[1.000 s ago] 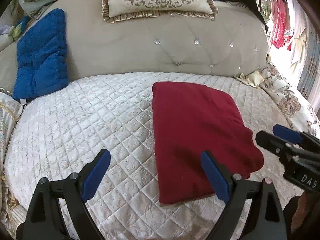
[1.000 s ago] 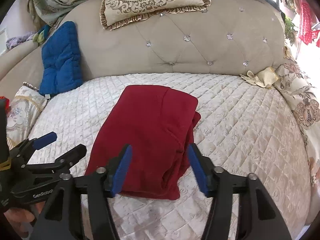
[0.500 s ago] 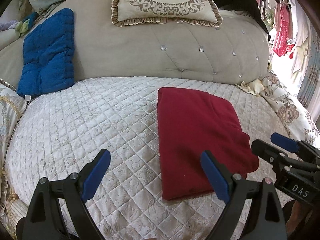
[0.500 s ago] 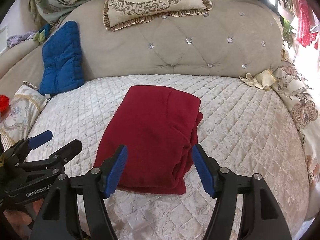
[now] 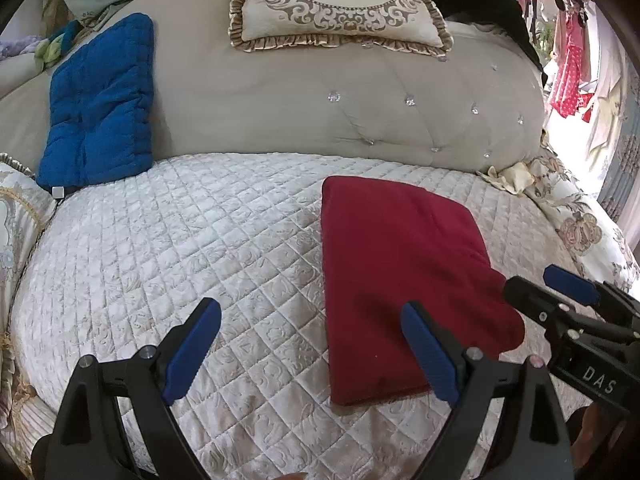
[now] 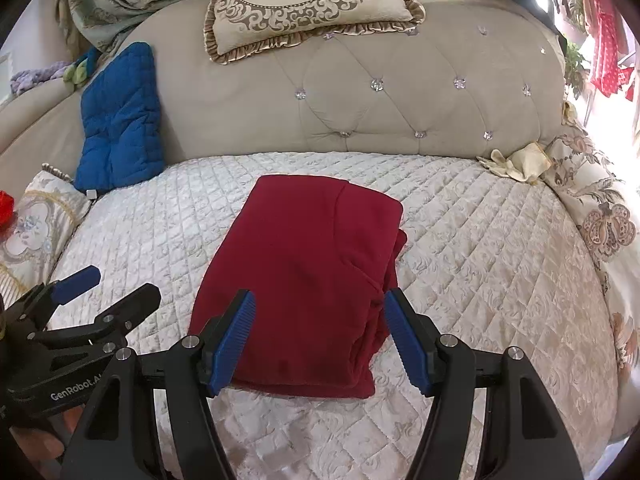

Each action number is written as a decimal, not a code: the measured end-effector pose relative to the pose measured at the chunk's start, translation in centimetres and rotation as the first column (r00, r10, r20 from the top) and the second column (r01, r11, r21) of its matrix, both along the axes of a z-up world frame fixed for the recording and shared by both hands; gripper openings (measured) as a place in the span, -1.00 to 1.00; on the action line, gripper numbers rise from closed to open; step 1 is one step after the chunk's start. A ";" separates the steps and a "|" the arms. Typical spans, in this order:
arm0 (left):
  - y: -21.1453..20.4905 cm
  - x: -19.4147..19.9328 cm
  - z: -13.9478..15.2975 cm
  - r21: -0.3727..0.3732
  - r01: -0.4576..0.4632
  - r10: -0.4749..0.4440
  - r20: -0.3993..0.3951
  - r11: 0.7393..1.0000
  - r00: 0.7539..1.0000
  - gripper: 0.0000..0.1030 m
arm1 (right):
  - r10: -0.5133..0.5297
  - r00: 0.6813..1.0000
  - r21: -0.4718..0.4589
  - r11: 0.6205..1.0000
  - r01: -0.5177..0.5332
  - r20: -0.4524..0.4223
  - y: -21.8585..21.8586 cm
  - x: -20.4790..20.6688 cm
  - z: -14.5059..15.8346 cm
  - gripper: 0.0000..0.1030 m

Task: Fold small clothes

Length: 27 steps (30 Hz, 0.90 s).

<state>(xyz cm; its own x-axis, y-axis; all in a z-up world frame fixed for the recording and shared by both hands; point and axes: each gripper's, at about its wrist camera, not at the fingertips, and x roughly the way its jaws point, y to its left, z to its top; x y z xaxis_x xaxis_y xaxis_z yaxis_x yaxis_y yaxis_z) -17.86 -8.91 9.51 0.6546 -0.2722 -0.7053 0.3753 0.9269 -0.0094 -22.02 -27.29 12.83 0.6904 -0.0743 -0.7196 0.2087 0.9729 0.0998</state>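
Jaws of both grippers wide apart, empty; folded red garment [image 6: 304, 276] on quilted cream bedspread [image 5: 180, 240]; tufted beige headboard [image 6: 400, 112] behind.

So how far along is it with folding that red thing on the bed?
It looks mostly done: the red garment lies on the quilted bed as a neat folded rectangle. Nothing is in hand; the left gripper and right gripper are both open and hold nothing. What remains, if anything, is tidying the bunched layers on its right edge.
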 end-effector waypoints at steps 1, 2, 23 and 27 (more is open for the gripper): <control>0.0 0.0 0.0 -0.001 -0.001 0.001 -0.001 1.000 1.000 0.83 | 0.001 1.000 -0.001 1.000 -0.001 0.000 0.0 0.1 0.0 -0.11; 0.0 0.1 0.0 0.000 -0.002 0.002 -0.002 1.000 1.000 0.83 | 0.001 1.000 -0.002 1.000 -0.001 0.000 -0.1 0.1 0.0 -0.11; -1.6 0.5 0.0 0.019 0.013 -0.014 0.007 1.000 1.000 0.83 | -0.005 1.000 -0.020 1.000 0.005 0.004 -0.6 1.1 0.1 -0.11; -2.0 0.6 -0.1 0.028 0.019 -0.019 0.011 0.999 1.000 0.83 | -0.006 1.000 -0.017 1.000 0.006 -0.003 -0.9 1.3 -0.1 -0.11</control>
